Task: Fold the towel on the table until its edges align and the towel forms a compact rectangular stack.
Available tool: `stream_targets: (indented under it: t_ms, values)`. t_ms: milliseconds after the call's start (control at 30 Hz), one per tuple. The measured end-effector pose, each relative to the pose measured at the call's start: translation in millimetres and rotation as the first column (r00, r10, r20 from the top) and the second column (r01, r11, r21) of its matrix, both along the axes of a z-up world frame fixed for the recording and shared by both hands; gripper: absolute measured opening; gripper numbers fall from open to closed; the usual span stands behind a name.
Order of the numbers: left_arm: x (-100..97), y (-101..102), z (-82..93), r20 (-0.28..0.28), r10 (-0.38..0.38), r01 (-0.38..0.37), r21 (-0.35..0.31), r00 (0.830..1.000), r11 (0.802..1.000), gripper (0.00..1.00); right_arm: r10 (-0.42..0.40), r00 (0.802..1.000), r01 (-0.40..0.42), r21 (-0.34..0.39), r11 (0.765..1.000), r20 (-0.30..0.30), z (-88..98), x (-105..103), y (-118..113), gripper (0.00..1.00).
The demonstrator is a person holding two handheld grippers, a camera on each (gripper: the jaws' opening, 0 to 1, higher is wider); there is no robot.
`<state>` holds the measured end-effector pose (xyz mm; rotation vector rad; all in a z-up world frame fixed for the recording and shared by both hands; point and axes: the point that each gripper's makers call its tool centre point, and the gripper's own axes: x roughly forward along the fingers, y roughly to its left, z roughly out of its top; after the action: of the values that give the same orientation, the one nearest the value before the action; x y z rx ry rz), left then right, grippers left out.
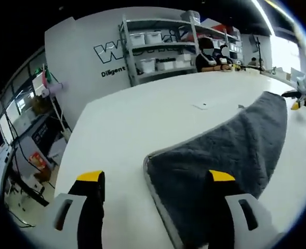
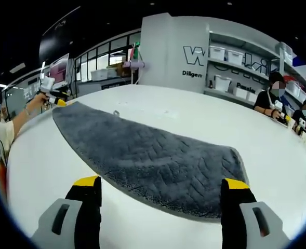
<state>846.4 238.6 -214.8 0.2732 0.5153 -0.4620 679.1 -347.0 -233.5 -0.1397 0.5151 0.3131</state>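
While the left gripper (image 1: 156, 179) and right gripper (image 2: 160, 187) both hover wide open and empty at opposite ends, the grey towel (image 2: 142, 153) lies flat on the white table (image 1: 127, 124); folding seems unstarted, so next grip both corners.

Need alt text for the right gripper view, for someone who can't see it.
A grey towel lies flat on the white table, stretching away from the open right gripper, whose yellow-tipped jaws stand just short of its near edge. The left gripper shows at the towel's far end.

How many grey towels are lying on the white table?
1: a grey, plush rectangular towel lies flat across the white table, just beyond both open grippers; another layer underneath could be hidden.
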Motion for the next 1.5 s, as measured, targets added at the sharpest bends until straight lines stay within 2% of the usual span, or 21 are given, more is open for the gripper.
stream_targets:
  t_ms: [100, 167, 333, 467, 567, 733, 800, 900, 933, 1100, 1200, 1333, 1433, 1500]
  values:
    - [-22.0, -5, -2.0, -0.048, -0.017, 0.014, -0.063, 0.999, 0.998, 0.90, 0.003, 1.000, -0.003, -0.001, 1.000, -0.003, -0.9, 0, 0, 0.97]
    - [-32.7, -5, -2.5, -0.061, -0.022, 0.016, -0.093, 0.998, 0.996, 0.95, 0.003, 1.000, -0.003, 0.001, 1.000, -0.003, -0.9, 0, 1, 0.97]
    - [-54.7, -14, -2.9, -0.054, -0.070, 0.061, -0.150, 0.996, 0.987, 0.99, -0.004, 1.000, 0.004, 0.015, 1.000, 0.001, 0.0, -2, -1, 0.98]
    - [-71.4, -23, -5.1, -0.027, -0.116, 0.110, -0.153, 0.993, 0.982, 0.99, -0.019, 1.000, 0.019, 0.040, 0.999, 0.004, 0.7, -7, -3, 0.99]
    - [-76.6, -24, -4.2, -0.004, -0.124, 0.122, -0.166, 0.992, 0.979, 0.99, -0.055, 0.998, 0.054, 0.068, 0.996, 0.018, 2.9, -10, -9, 0.99]
    - [-83.2, -18, -7.3, -0.006, -0.117, 0.113, -0.195, 0.993, 0.974, 0.99, -0.151, 0.987, 0.146, 0.094, 0.985, 0.051, 9.3, -13, -28, 0.95]
    - [-83.6, -12, -9.0, -0.005, -0.106, 0.103, -0.199, 0.994, 0.975, 0.99, -0.215, 0.973, 0.206, 0.110, 0.972, 0.079, 14.2, -13, -43, 0.87]
    - [-84.6, -6, -11.2, -0.006, -0.097, 0.094, -0.201, 0.995, 0.975, 0.99, -0.348, 0.931, 0.333, 0.129, 0.934, 0.112, 18.6, -13, -77, 0.73]
    - [-85.2, -3, -11.9, -0.008, -0.092, 0.089, -0.203, 0.996, 0.975, 0.99, -0.362, 0.925, 0.348, 0.129, 0.929, 0.114, 18.5, -13, -81, 0.69]
    - [-86.6, 2, -11.7, 0.000, -0.075, 0.073, -0.197, 0.997, 0.978, 0.99, -0.530, 0.840, 0.515, 0.140, 0.846, 0.112, 9.4, -22, -123, 0.44]
    - [-87.0, 5, -11.1, 0.009, -0.067, 0.068, -0.172, 0.998, 0.983, 0.99, -0.583, 0.806, 0.564, 0.171, 0.808, 0.098, 3.2, -25, -136, 0.34]
    - [-88.6, 2, -9.1, 0.017, -0.071, 0.073, -0.170, 0.997, 0.983, 0.98, -0.599, 0.797, 0.575, 0.209, 0.791, 0.073, -3.5, -19, -142, 0.34]
    - [-90.5, -1, -9.3, 0.016, -0.079, 0.080, -0.173, 0.997, 0.982, 0.98, -0.593, 0.803, 0.571, 0.213, 0.793, 0.056, -8.4, -13, -139, 0.32]
    - [-91.6, -2, -10.8, 0.014, -0.080, 0.081, -0.161, 0.997, 0.984, 0.98, -0.583, 0.812, 0.570, 0.172, 0.803, 0.034, -16.5, -10, -137, 0.29]
